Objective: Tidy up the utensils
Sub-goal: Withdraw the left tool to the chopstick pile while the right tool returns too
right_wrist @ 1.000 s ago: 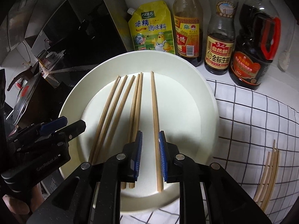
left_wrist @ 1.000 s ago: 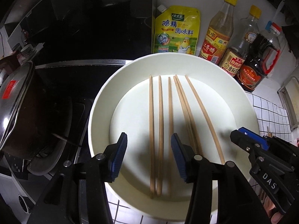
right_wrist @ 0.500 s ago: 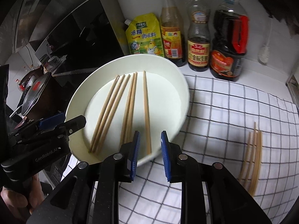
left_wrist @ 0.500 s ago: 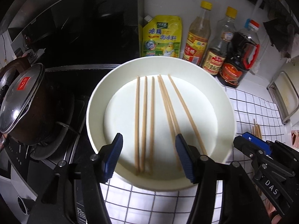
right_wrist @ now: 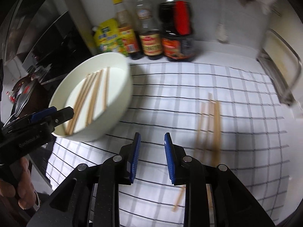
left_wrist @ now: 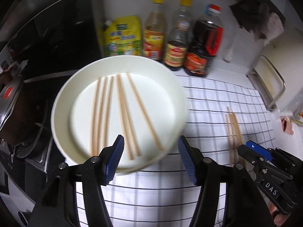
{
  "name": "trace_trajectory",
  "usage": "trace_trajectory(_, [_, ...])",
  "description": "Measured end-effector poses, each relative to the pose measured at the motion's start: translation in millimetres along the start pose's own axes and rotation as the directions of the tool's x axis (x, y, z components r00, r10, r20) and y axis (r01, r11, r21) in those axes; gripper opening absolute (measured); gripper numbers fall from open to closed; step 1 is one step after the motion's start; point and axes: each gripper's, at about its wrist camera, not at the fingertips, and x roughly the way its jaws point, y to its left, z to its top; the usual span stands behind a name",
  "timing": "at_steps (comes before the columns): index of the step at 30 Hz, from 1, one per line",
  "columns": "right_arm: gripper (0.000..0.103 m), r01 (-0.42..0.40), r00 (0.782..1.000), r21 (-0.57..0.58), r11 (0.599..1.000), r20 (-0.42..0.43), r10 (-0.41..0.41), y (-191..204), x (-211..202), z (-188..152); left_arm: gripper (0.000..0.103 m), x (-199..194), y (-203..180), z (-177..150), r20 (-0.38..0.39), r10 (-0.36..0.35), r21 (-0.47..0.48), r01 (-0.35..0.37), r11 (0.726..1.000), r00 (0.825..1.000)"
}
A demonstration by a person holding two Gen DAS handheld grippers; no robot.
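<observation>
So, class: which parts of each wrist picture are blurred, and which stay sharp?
Left wrist view: round white bowl and wooden chopsticks smeared; left gripper crisp. Right wrist view: sauce bottles and loose chopsticks on the checked cloth streaked; right gripper, jaws opening, crisp.

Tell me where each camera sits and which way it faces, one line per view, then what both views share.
Left wrist: on the left gripper, angled down at the white bowl of chopsticks; its empty open fingers, plus the right gripper at lower right.
Right wrist: on the right gripper, angled down at the checked cloth and loose chopsticks; jaws opening, empty; the left gripper and a hand at left.
Shared: bowl, cloth, sauce bottles, yellow pouch.
</observation>
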Motion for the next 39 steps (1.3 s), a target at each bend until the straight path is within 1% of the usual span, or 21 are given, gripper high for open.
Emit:
trace_trajectory(3, [0.028, 0.036, 0.999, 0.038, 0.999, 0.003, -0.037, -28, -8, -11, 0.059, 4, -22, -4, -0.011, -0.026, 0.022, 0.026, 0.999, 1.0])
trace_trajectory(7, [0.028, 0.08, 0.997, 0.09, 0.993, -0.008, -0.079, -62, -11, -26, 0.06, 12, -49, -12, -0.034, -0.053, 0.055, 0.055, 0.997, 0.998])
trace_trajectory(10, [0.028, 0.1, 0.995, 0.116, 0.988, -0.021, -0.098, -82, -11, -35, 0.06, 22, -70, -20, -0.058, -0.068, 0.078, 0.072, 0.994, 0.996])
trace_trajectory(16, [0.029, 0.118, 0.992, 0.141, 0.983, -0.056, -0.111, -109, 3, -54, 0.06, 38, -96, -31, -0.089, -0.08, 0.101, 0.089, 0.991, 0.993])
trace_trajectory(21, [0.029, 0.119, 0.991, 0.146, 0.982, -0.075, -0.109, -121, 20, -63, 0.061, 55, -111, -39, -0.112, -0.081, 0.109, 0.093, 0.99, 0.99])
trace_trajectory(26, [0.029, 0.109, 0.992, 0.124, 0.986, -0.084, -0.099, -124, 36, -65, 0.061, 69, -120, -46, -0.129, -0.076, 0.114, 0.091, 0.989, 0.989])
trace_trajectory(39, [0.029, 0.091, 0.994, 0.083, 0.992, -0.076, -0.085, -119, 49, -61, 0.061, 88, -125, -53, -0.154, -0.063, 0.108, 0.08, 0.991, 0.986])
